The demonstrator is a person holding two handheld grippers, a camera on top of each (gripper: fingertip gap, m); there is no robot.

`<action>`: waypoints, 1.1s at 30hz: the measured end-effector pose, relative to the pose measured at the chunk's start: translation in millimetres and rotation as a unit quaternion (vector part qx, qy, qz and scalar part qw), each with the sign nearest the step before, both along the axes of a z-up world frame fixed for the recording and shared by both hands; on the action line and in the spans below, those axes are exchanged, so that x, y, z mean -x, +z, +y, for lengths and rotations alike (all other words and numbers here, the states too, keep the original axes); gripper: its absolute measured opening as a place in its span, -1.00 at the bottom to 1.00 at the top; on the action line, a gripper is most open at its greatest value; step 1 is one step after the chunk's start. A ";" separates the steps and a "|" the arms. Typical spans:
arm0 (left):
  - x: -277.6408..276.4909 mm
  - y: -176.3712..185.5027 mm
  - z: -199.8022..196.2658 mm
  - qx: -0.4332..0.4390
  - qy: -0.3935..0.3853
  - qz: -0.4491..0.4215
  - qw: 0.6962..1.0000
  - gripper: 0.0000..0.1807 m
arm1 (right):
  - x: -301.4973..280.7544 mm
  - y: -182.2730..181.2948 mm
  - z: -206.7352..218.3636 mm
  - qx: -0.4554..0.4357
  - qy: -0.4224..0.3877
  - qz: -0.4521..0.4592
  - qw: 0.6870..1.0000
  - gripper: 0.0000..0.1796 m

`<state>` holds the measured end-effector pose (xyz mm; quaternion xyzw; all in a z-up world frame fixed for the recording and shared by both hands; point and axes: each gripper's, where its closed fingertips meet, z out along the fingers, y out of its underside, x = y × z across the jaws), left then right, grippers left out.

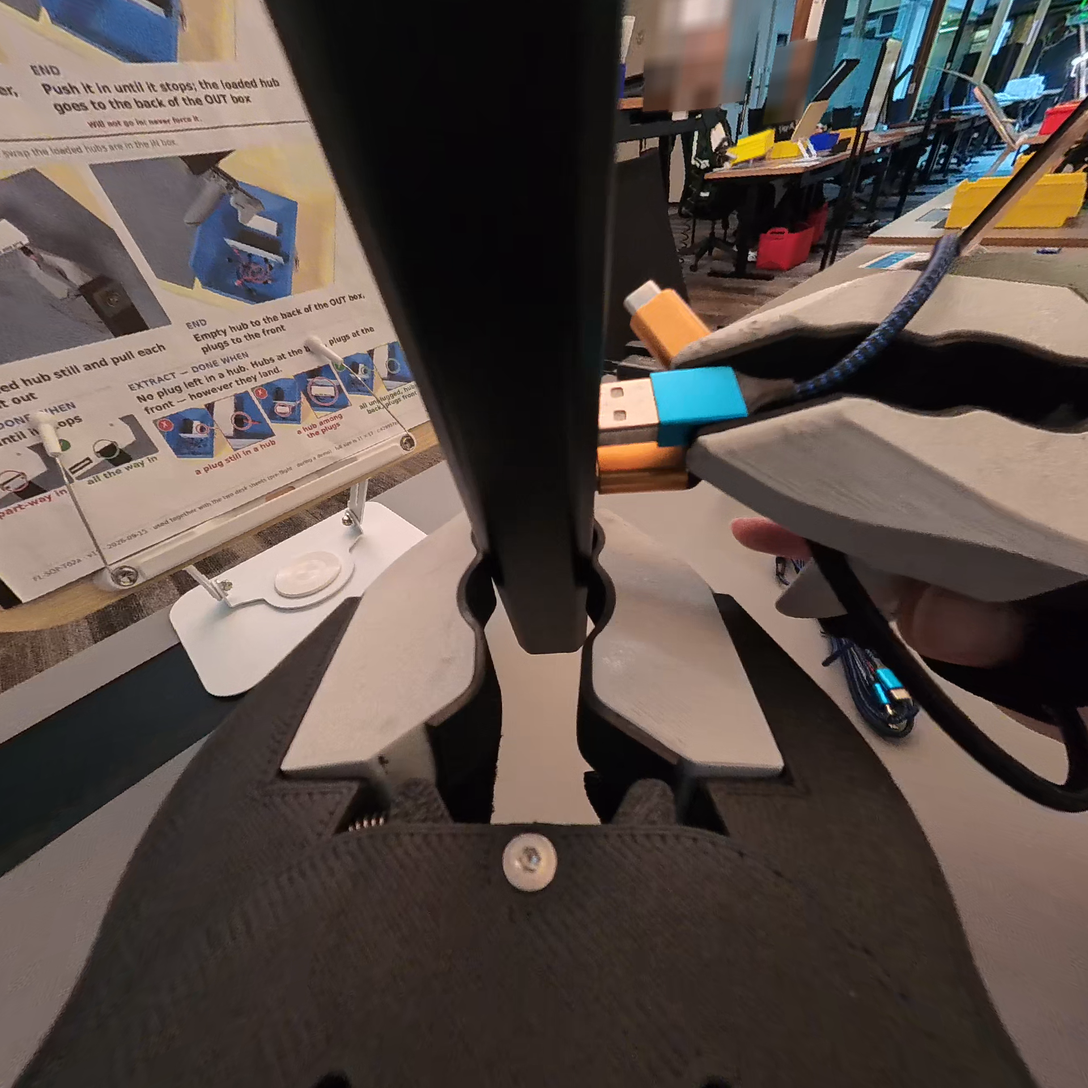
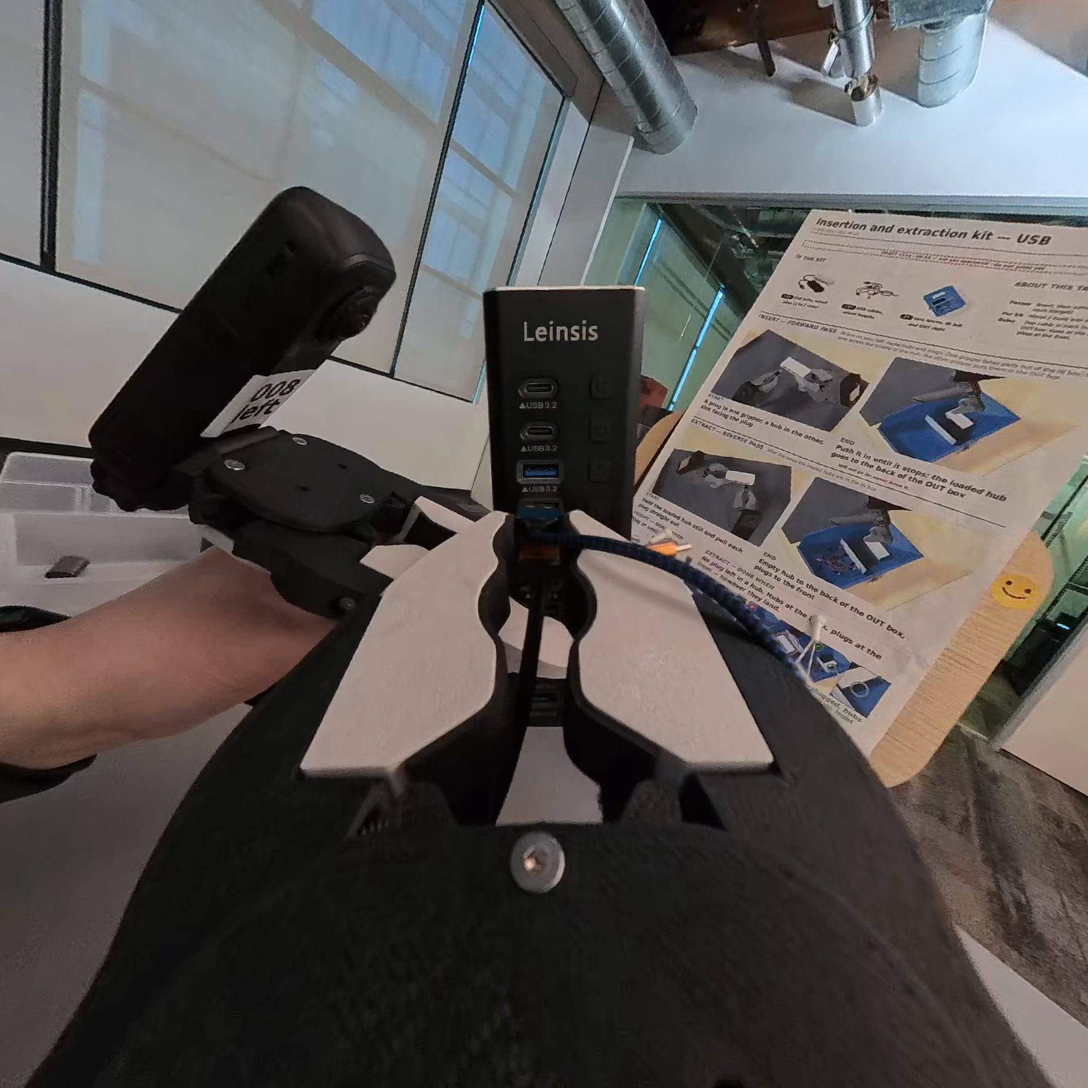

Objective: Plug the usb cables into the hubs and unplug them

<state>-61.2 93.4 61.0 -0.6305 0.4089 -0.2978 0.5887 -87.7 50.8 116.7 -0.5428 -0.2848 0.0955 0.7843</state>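
The left gripper (image 1: pixel 533 594) is clamped on the lower end of the black hub (image 2: pixel 559 406), holding it upright. The right gripper (image 2: pixel 538 550) is closed on the blue plug (image 1: pixel 697 400) of the braided cable (image 2: pixel 695 580). The plug's metal tip sits at the hub's port face; an orange plug (image 1: pixel 642 468) occupies the port just below. Keep the plug square to the port, brace the hub firmly, and push straight in without rocking.
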 end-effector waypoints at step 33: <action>6.0 21.4 -14.1 -0.155 0.004 0.019 0.988 -0.71 | 8.0 11.6 -13.3 -0.033 0.019 0.013 0.999 -0.84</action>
